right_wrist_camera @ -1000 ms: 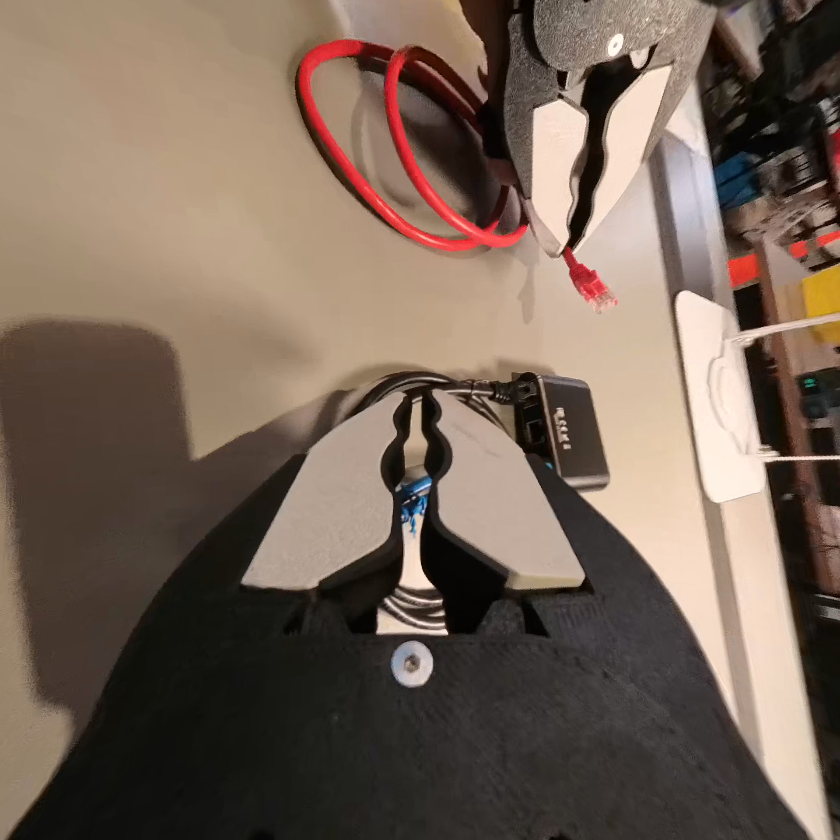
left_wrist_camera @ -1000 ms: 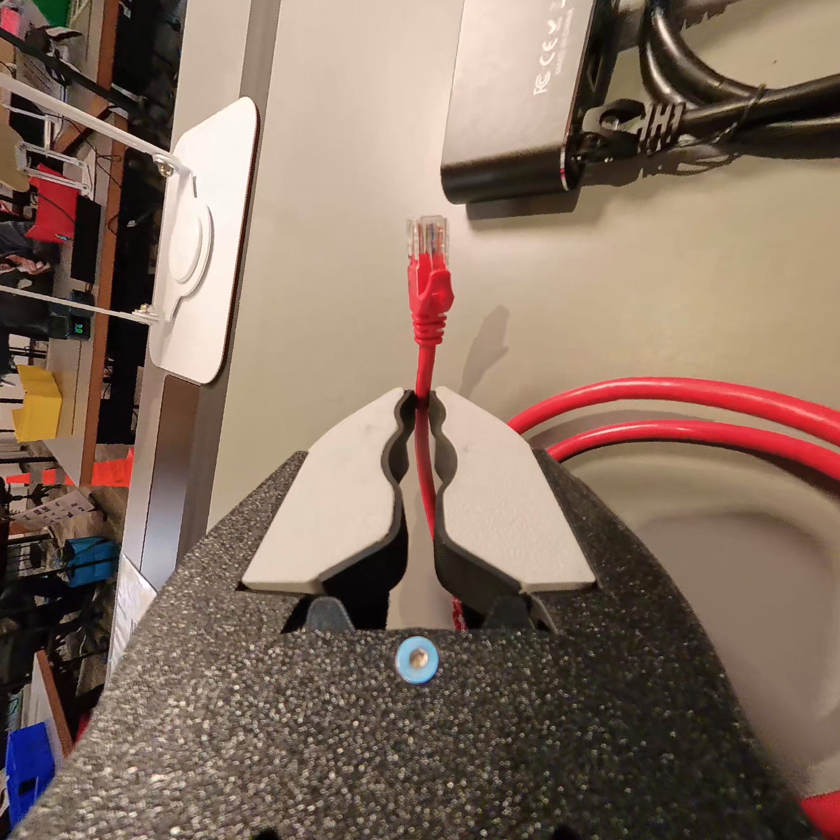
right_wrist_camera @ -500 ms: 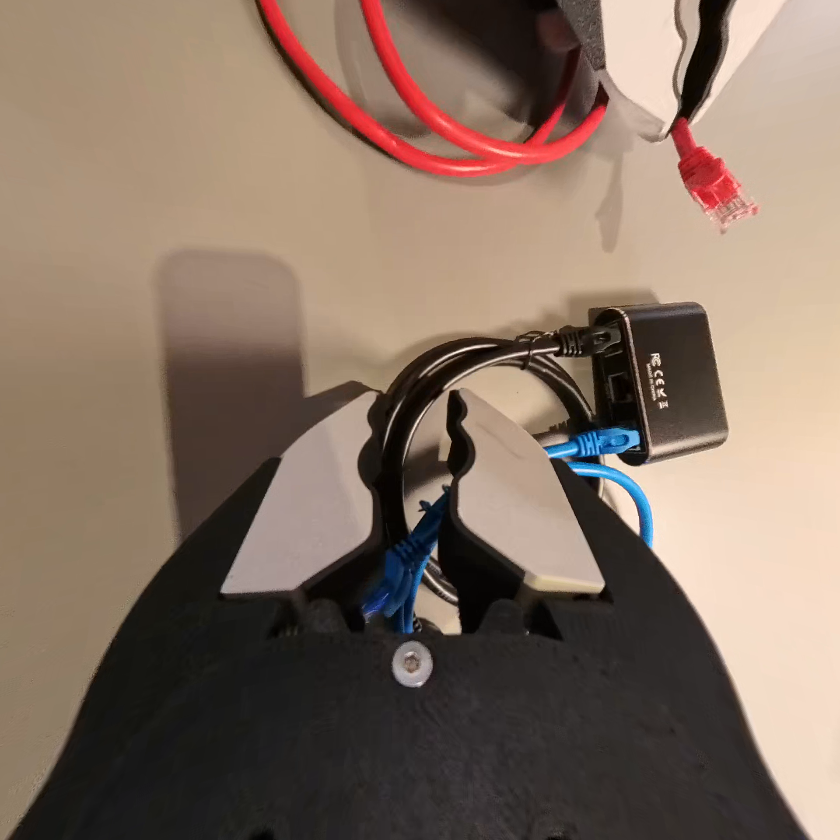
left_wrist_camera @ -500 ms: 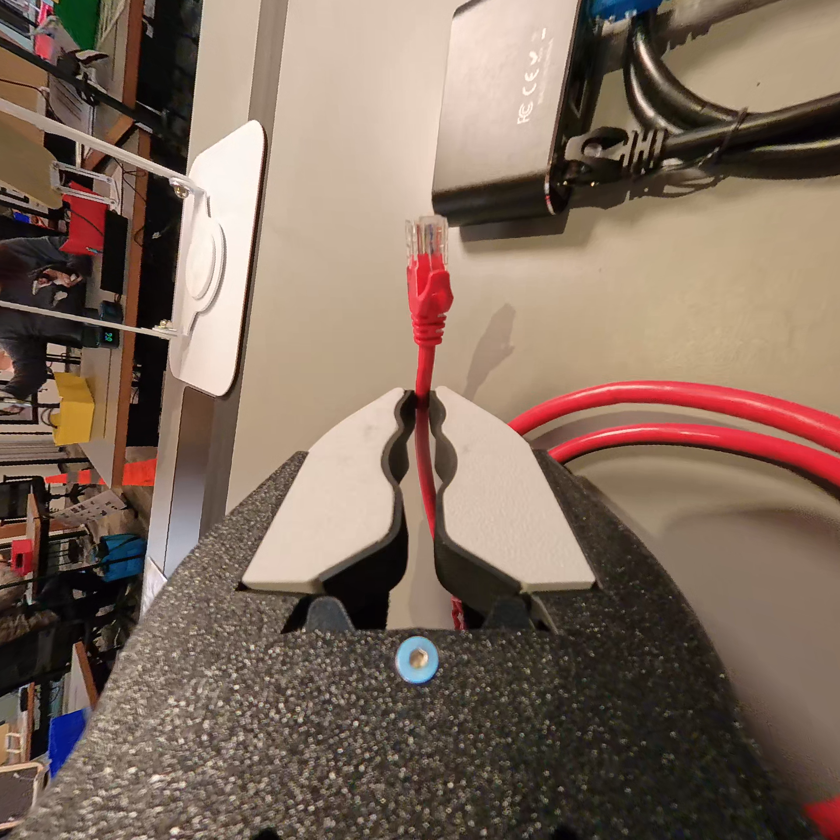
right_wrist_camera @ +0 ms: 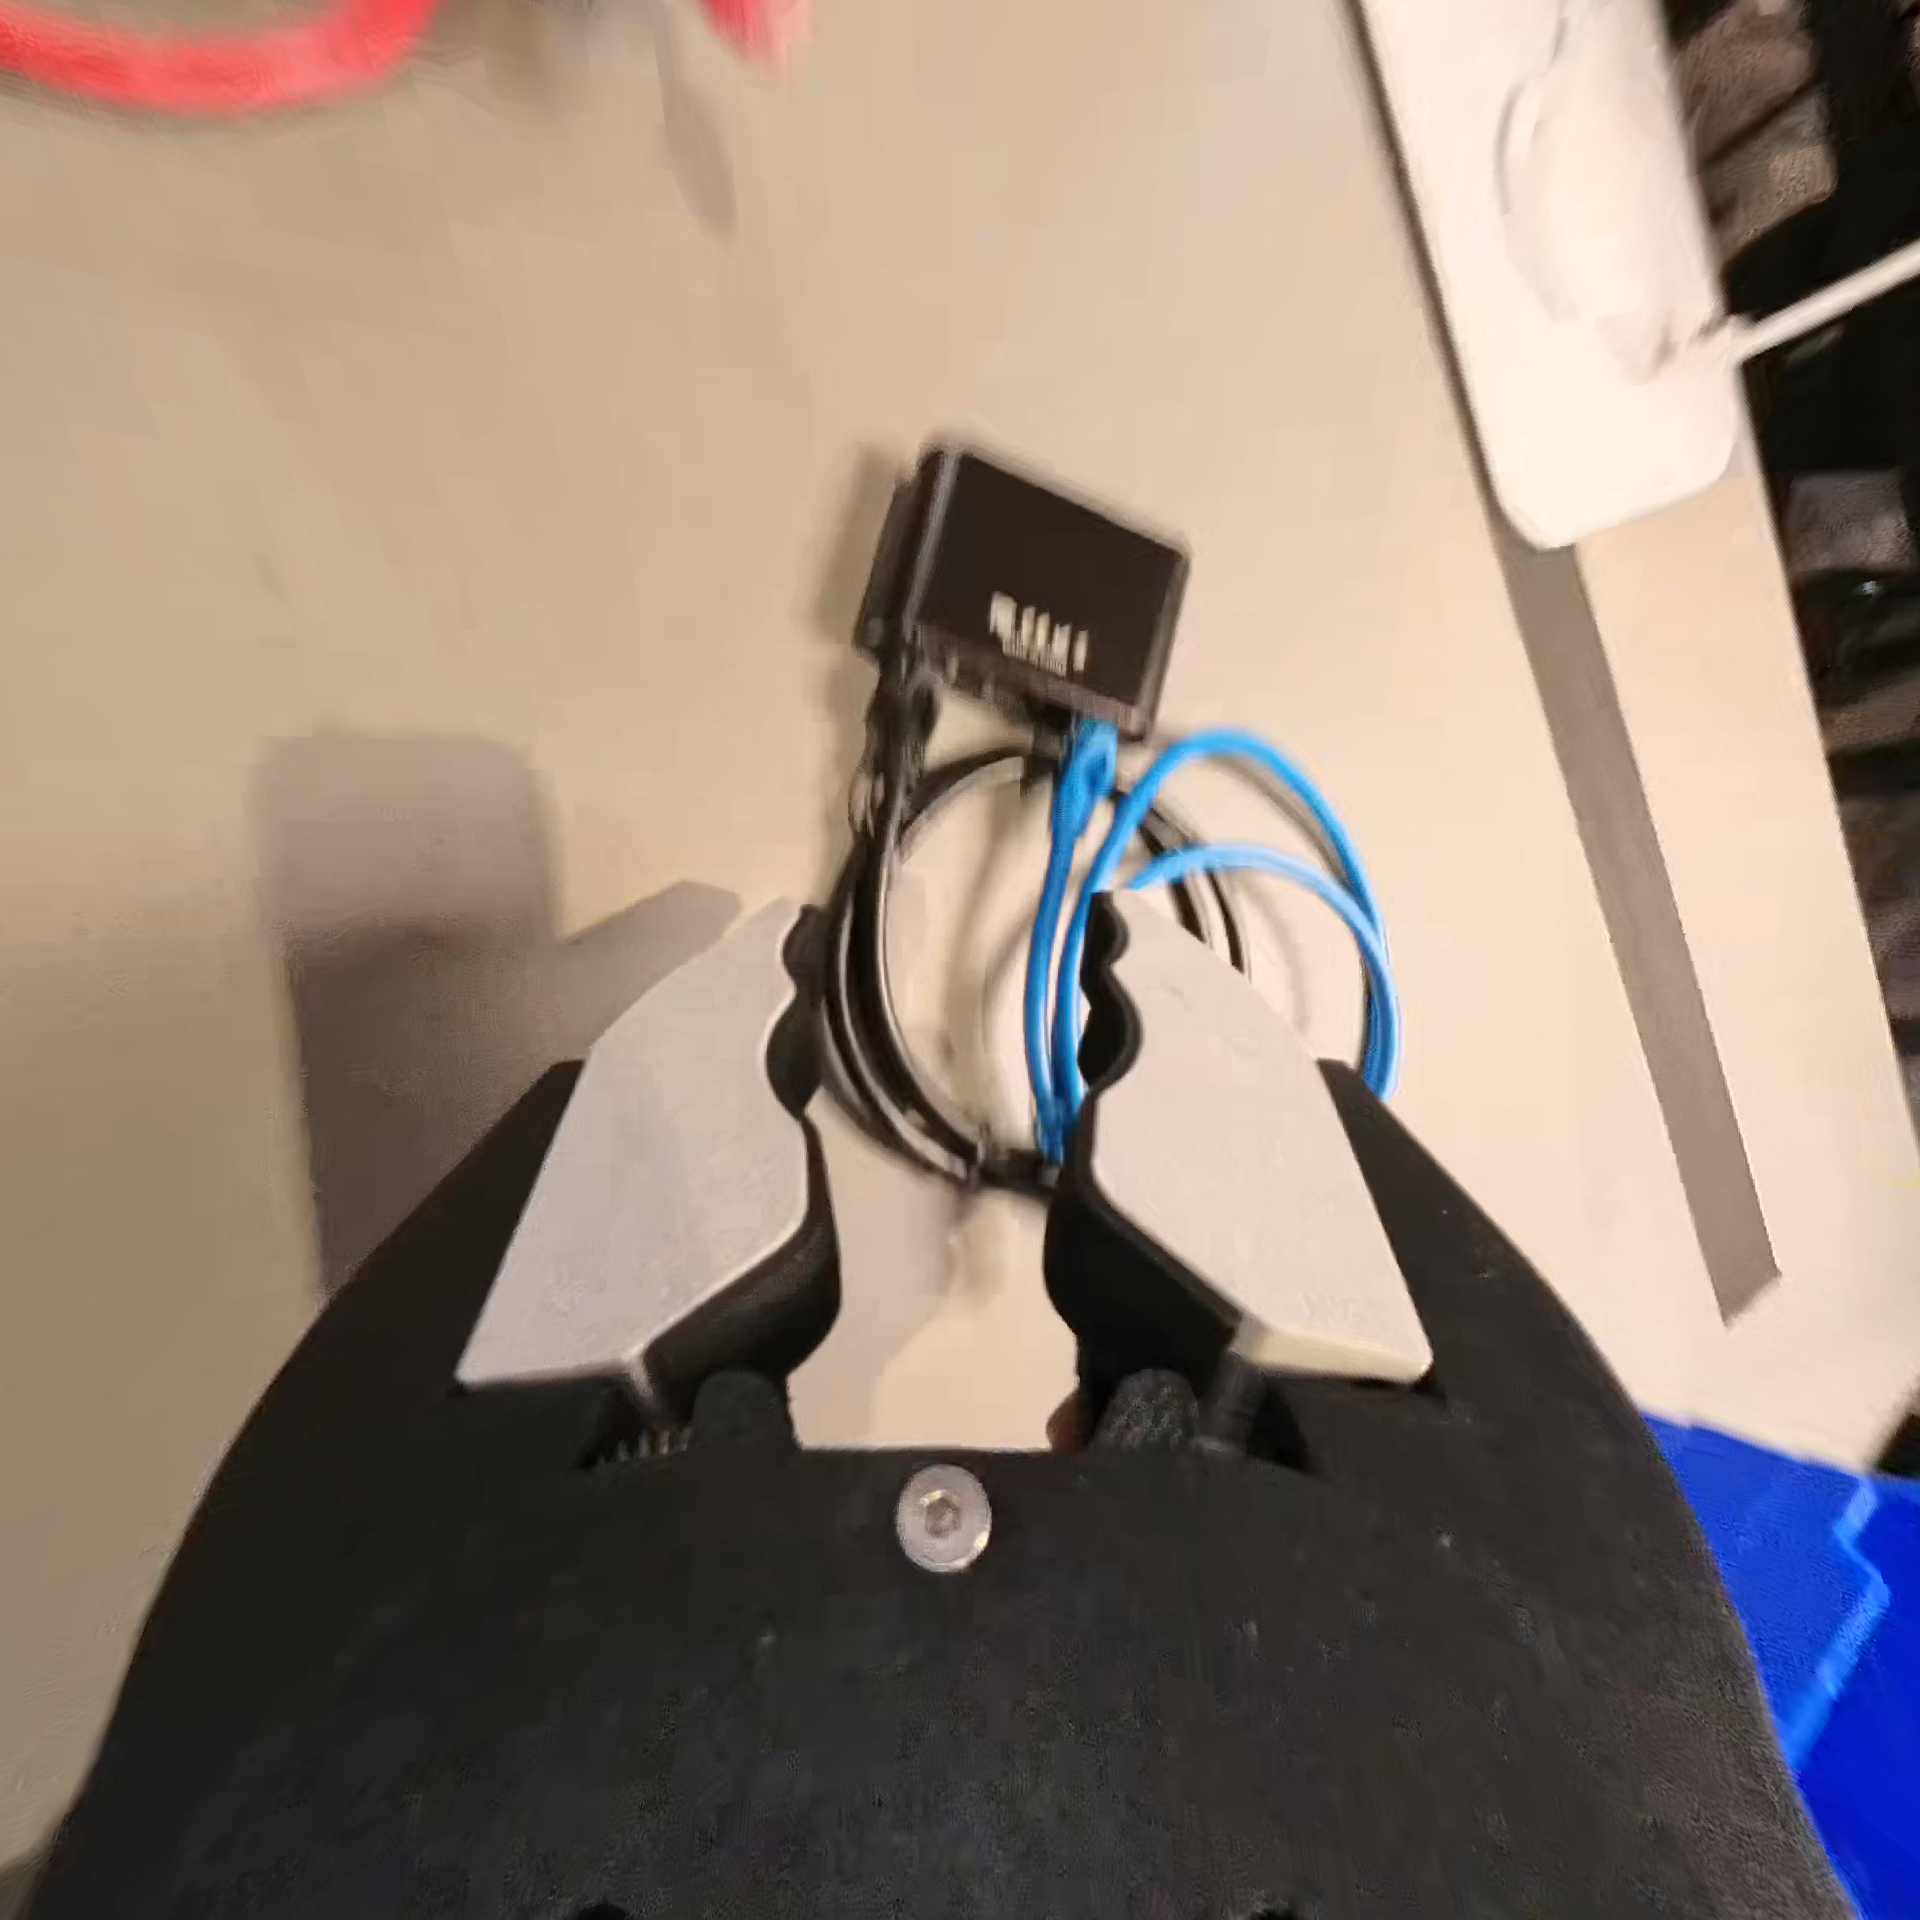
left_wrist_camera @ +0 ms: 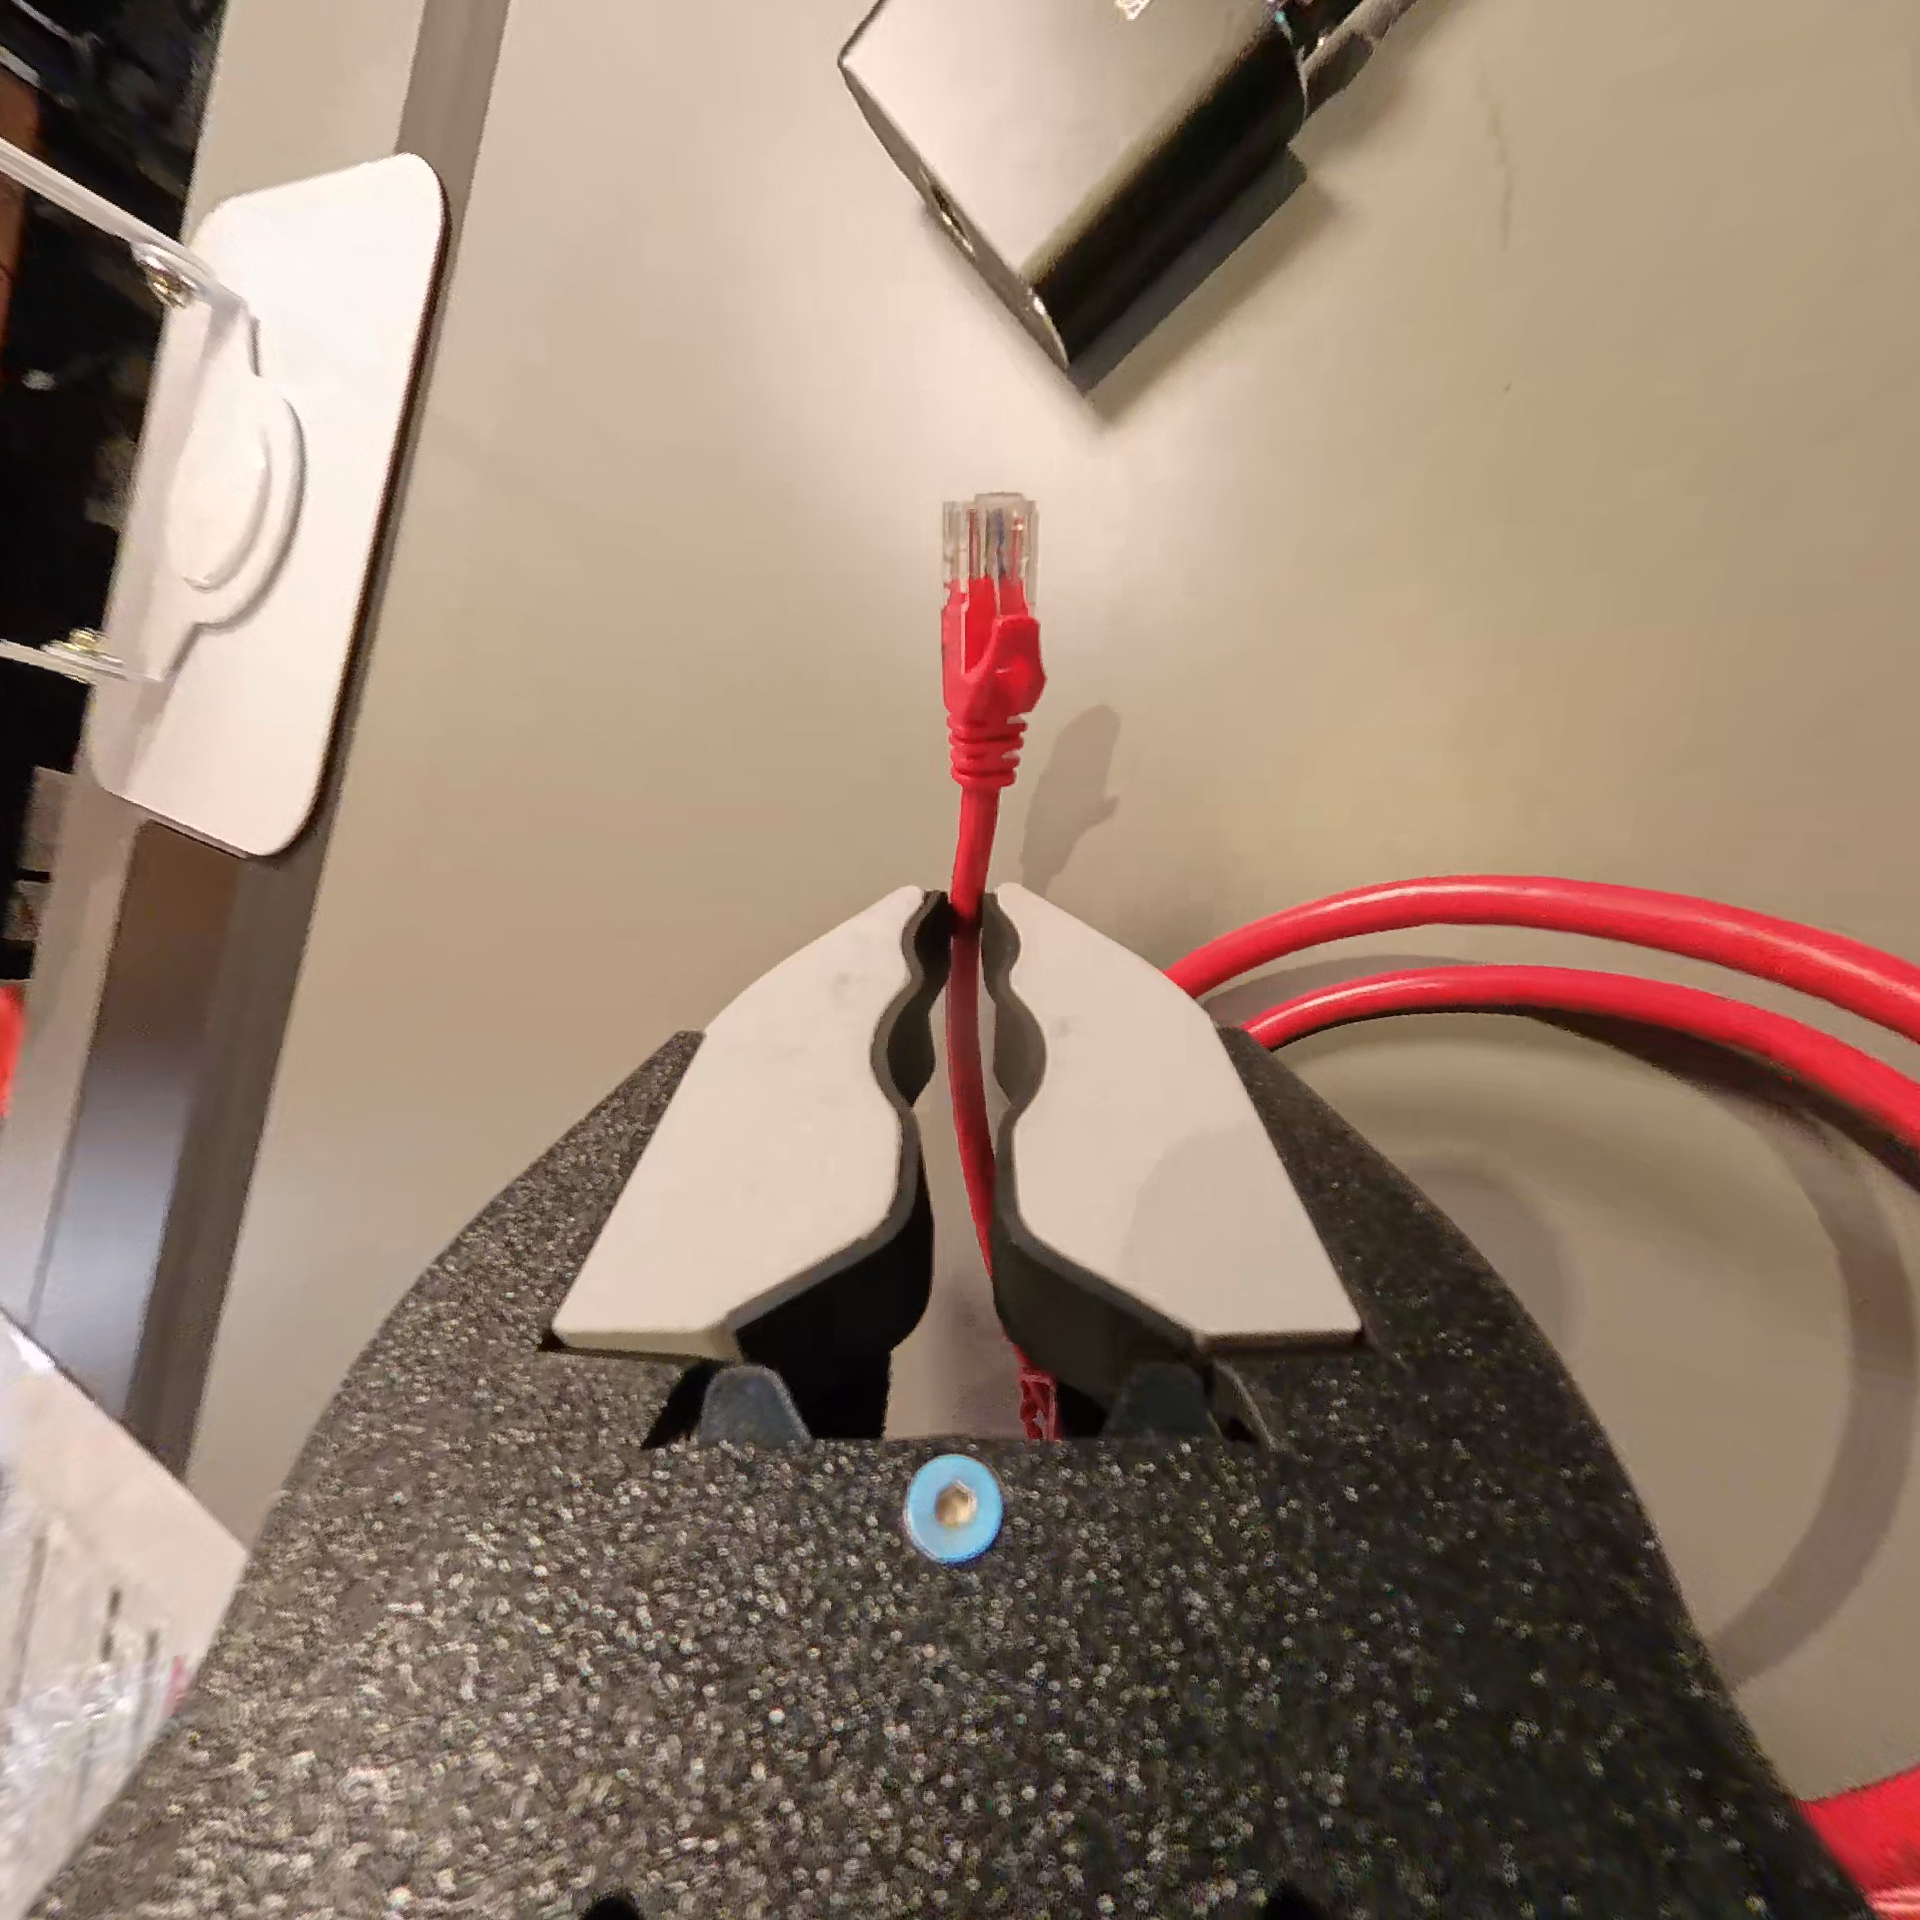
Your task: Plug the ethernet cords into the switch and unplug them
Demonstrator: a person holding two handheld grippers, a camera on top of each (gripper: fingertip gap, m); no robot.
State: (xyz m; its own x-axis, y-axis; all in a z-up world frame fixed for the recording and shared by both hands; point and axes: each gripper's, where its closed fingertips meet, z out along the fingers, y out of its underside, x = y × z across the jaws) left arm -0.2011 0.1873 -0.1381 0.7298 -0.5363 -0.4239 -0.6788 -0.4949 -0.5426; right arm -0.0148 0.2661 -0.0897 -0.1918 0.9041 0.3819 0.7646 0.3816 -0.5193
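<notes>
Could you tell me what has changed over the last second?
The right gripper opened and backed away from the switch, letting go of the blue cord, which is now plugged in beside the black cord. In the left wrist view, the switch has turned to a diagonal. The left gripper stays clamped on the red cord, still unplugged.

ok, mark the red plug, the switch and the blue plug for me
red plug [left_wrist_camera: 989, 634], left wrist view: on its red boot, behind the clear tip.
switch [right_wrist_camera: 1029, 582], right wrist view: on the black top face.
blue plug [right_wrist_camera: 1089, 764], right wrist view: on the blue boot at the switch's port edge.
</notes>
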